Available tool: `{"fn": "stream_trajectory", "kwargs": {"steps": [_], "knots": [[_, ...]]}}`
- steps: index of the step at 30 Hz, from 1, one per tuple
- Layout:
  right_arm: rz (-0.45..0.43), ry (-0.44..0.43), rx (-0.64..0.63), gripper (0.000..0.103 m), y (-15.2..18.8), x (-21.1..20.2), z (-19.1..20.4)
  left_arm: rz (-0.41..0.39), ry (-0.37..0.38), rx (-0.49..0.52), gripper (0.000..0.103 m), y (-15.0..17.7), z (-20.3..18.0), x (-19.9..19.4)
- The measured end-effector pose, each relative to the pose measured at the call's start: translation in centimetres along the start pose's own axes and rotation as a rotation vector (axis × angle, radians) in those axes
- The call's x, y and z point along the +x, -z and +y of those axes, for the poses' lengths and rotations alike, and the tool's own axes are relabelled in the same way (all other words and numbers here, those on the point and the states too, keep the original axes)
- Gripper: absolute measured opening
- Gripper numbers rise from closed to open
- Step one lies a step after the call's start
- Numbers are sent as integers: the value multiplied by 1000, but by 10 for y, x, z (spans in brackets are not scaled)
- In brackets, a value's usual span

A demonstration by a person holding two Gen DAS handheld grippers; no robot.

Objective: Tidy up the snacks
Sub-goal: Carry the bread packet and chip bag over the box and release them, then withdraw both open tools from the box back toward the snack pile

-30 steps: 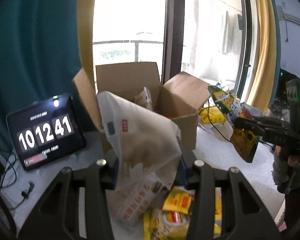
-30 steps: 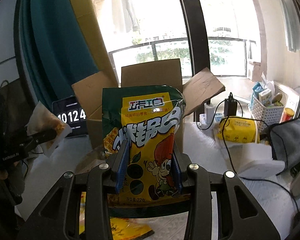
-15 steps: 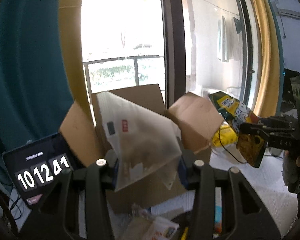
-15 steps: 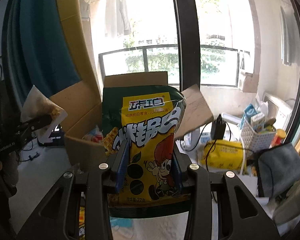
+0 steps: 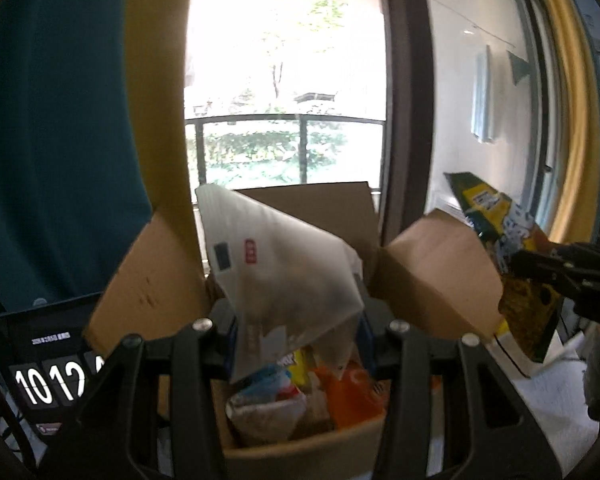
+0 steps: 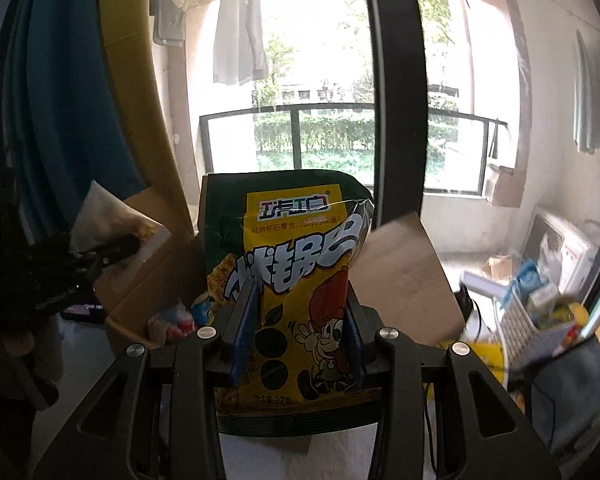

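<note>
My left gripper (image 5: pixel 298 324) is shut on a white translucent snack bag (image 5: pixel 276 264) and holds it over the open cardboard box (image 5: pixel 300 440), which has several snack packets (image 5: pixel 348 396) inside. My right gripper (image 6: pixel 300 332) is shut on a green and yellow snack bag (image 6: pixel 292 264), held upright just before the same box (image 6: pixel 140 320). The right gripper with its bag (image 5: pixel 512 256) shows at the right of the left wrist view. The left gripper with its white bag (image 6: pixel 112 224) shows at the left of the right wrist view.
A black clock display (image 5: pixel 40 376) stands left of the box. The box flaps (image 5: pixel 440 276) stick out to the sides. A white basket of small items (image 6: pixel 540 312), a grey cloth (image 6: pixel 576 396) and cables lie to the right. A window and curtains stand behind.
Both grippers have moved forward and up to the box with their bags. The left one now looks down into the box, and the table packets have dropped out of sight.
</note>
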State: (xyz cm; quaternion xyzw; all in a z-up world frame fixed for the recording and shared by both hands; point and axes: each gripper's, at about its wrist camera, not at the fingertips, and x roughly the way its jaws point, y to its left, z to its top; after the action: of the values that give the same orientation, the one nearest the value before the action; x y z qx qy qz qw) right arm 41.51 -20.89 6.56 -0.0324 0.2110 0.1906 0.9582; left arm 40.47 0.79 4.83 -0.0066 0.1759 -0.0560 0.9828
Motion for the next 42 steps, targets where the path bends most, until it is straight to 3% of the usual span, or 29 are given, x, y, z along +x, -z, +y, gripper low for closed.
{"fn": "stream_trajectory", "kwargs": {"steps": [11,12,15,19,28,42], "knots": [[9,18,67,43,-22,65,-8,3,-53,-10,48,-16,10,43],[11,20,74,43,-24,71,-10,6,-55,-8,50,-17,10,46],[21,36,82,43,-30,87,-11,18,-67,-9,74,-19,9,59],[40,68,104,43,-35,100,-12,34,-67,-10,75,-20,8,61],[53,55,87,43,-29,80,-5,20,-69,-17,76,-21,10,29],[-22,43,47,43,-40,-9,28,-56,-37,-27,76,-32,-7,-60]]}}
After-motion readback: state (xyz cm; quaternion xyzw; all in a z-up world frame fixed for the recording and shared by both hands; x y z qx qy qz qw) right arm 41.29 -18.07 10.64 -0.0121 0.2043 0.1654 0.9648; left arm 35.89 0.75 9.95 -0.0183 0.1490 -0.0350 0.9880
